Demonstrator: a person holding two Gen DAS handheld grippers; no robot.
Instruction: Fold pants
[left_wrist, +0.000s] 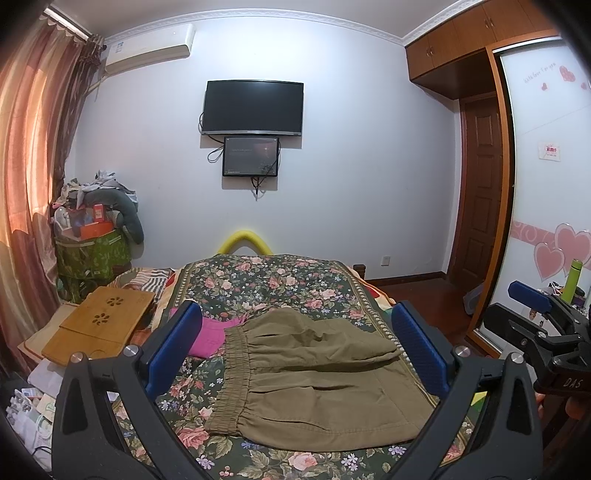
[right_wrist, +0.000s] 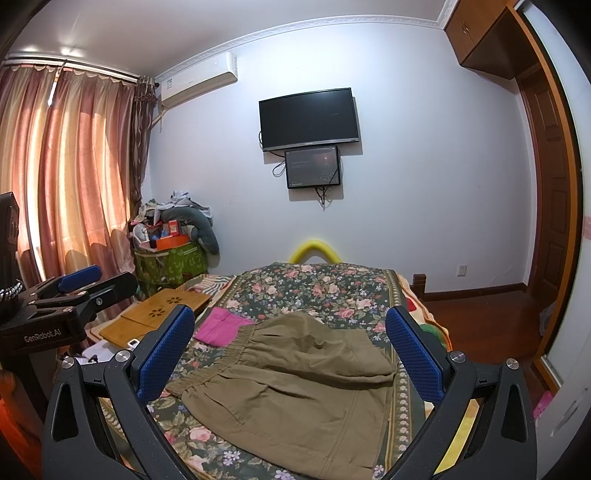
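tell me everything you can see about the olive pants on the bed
The olive pants are khaki-green woven cloth with a gathered elastic waistband facing left. They lie folded over on themselves and rumpled on the floral bedspread, their far corner lying against a pink garment. Neither open hand-held gripper touches them.

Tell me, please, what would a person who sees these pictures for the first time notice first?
The eye falls first on the olive pants, folded on the floral bedspread in the middle of the view, with a pink cloth beside their waistband. Both grippers, the left gripper and the right gripper, are open above the bed and hold nothing. On the far wall hangs a dark television with a smaller screen under it.
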